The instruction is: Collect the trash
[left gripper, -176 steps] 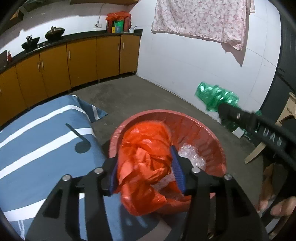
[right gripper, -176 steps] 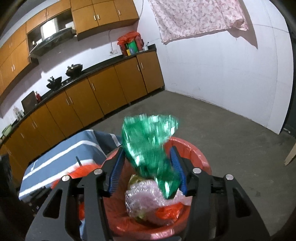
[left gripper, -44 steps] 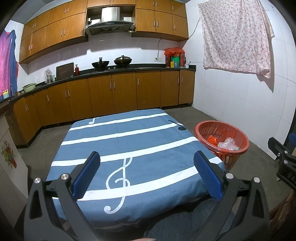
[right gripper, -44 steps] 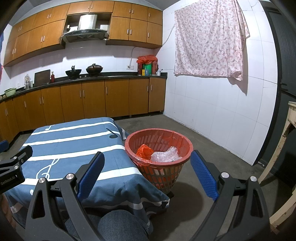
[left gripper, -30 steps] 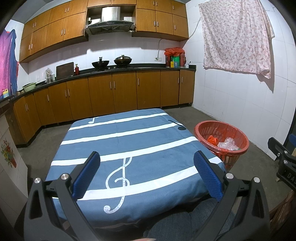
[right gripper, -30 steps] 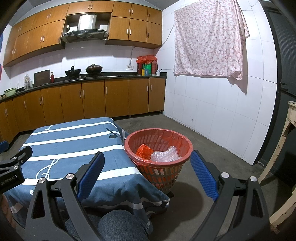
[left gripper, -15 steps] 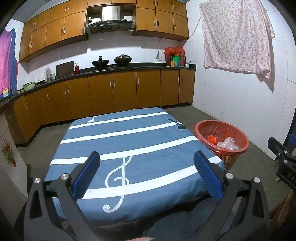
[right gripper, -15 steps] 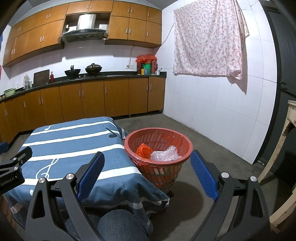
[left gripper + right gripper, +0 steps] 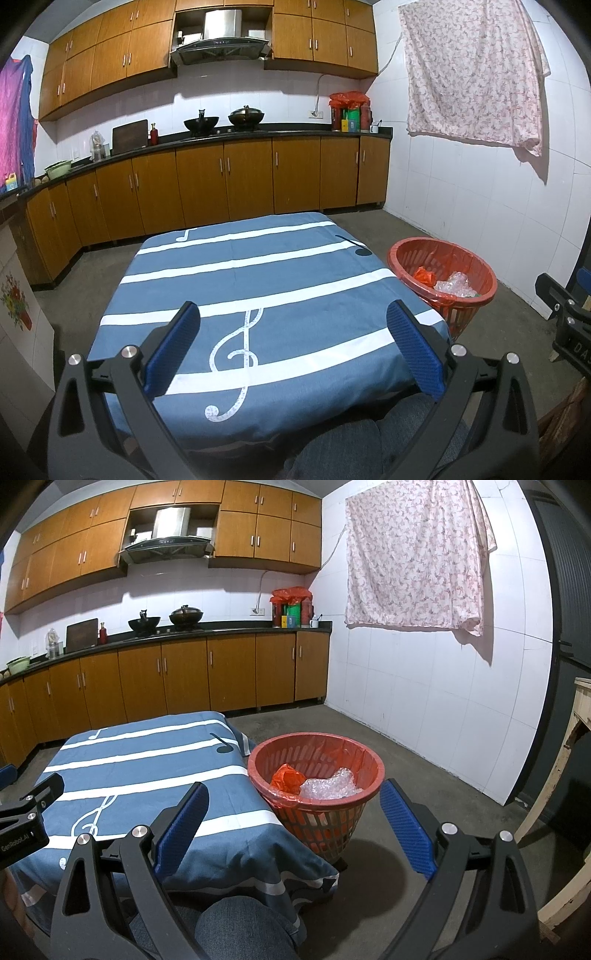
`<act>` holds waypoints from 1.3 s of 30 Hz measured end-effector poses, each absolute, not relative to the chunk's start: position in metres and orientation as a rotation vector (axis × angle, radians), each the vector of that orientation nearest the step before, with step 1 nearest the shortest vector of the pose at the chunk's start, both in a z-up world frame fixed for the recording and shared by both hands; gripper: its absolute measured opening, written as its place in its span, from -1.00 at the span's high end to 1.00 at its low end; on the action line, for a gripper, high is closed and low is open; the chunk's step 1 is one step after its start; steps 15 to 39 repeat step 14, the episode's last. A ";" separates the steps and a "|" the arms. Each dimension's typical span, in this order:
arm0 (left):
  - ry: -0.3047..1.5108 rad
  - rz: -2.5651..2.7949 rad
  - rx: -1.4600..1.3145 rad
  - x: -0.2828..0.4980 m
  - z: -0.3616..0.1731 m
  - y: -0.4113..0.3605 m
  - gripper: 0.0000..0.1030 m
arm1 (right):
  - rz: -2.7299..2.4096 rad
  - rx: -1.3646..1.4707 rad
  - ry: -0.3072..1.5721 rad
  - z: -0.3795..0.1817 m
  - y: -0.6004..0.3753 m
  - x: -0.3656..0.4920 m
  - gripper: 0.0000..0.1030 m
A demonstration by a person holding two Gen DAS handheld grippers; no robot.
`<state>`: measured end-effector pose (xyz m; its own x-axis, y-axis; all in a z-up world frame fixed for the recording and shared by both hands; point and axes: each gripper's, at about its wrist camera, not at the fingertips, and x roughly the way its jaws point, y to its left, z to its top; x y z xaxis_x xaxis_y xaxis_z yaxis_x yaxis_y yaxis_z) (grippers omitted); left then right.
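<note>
Blue-padded left gripper (image 9: 293, 347) is spread wide, holding nothing, over the striped tablecloth (image 9: 258, 269); red basket (image 9: 480, 295) sits right of the table with an orange bag (image 9: 423, 275) and clear plastic (image 9: 456, 284) inside. Right view: my right gripper (image 9: 295, 821) also wide apart, empty, basket (image 9: 369, 792) just ahead, touching the cloth's edge.

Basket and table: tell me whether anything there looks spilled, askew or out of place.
Nothing stands out. The red basket stands upright on the floor beside the table, with the orange bag and clear plastic wrap inside it. The blue tablecloth lies flat with no litter visible. Both the left gripper and right gripper are open and hold nothing.
</note>
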<state>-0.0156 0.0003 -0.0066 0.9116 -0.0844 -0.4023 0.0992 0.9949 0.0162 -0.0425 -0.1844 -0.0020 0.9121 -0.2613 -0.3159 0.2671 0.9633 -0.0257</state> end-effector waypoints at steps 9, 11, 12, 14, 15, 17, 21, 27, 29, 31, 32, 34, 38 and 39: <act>0.417 -0.096 0.033 -0.023 -0.012 -0.004 -0.92 | -0.272 0.018 0.325 -0.004 -0.184 -0.046 -0.81; 0.417 -0.095 0.034 -0.023 -0.011 -0.004 -0.92 | -0.272 0.019 0.326 -0.006 -0.184 -0.047 -0.81; 0.417 -0.094 0.034 -0.024 -0.012 -0.005 -0.92 | -0.273 0.019 0.326 -0.005 -0.184 -0.045 -0.81; 0.416 -0.094 0.036 -0.020 -0.010 -0.002 -0.92 | -0.273 0.019 0.326 -0.005 -0.184 -0.046 -0.81; 0.416 -0.094 0.036 -0.020 -0.010 -0.002 -0.92 | -0.273 0.019 0.326 -0.005 -0.184 -0.046 -0.81; 0.416 -0.094 0.036 -0.020 -0.010 -0.002 -0.92 | -0.273 0.019 0.326 -0.005 -0.184 -0.046 -0.81; 0.416 -0.094 0.036 -0.020 -0.010 -0.002 -0.92 | -0.273 0.019 0.326 -0.005 -0.184 -0.046 -0.81; 0.416 -0.094 0.036 -0.020 -0.010 -0.002 -0.92 | -0.273 0.019 0.326 -0.005 -0.184 -0.046 -0.81; 0.416 -0.094 0.036 -0.020 -0.010 -0.002 -0.92 | -0.273 0.019 0.326 -0.005 -0.184 -0.046 -0.81; 0.416 -0.094 0.036 -0.020 -0.010 -0.002 -0.92 | -0.273 0.019 0.326 -0.005 -0.184 -0.046 -0.81; 0.416 -0.094 0.036 -0.020 -0.010 -0.002 -0.92 | -0.273 0.019 0.326 -0.005 -0.184 -0.046 -0.81; 0.416 -0.094 0.036 -0.020 -0.010 -0.002 -0.92 | -0.273 0.019 0.326 -0.005 -0.184 -0.046 -0.81; 0.416 -0.094 0.036 -0.020 -0.010 -0.002 -0.92 | -0.273 0.019 0.326 -0.005 -0.184 -0.046 -0.81; 0.416 -0.094 0.036 -0.020 -0.010 -0.002 -0.92 | -0.273 0.019 0.326 -0.005 -0.184 -0.046 -0.81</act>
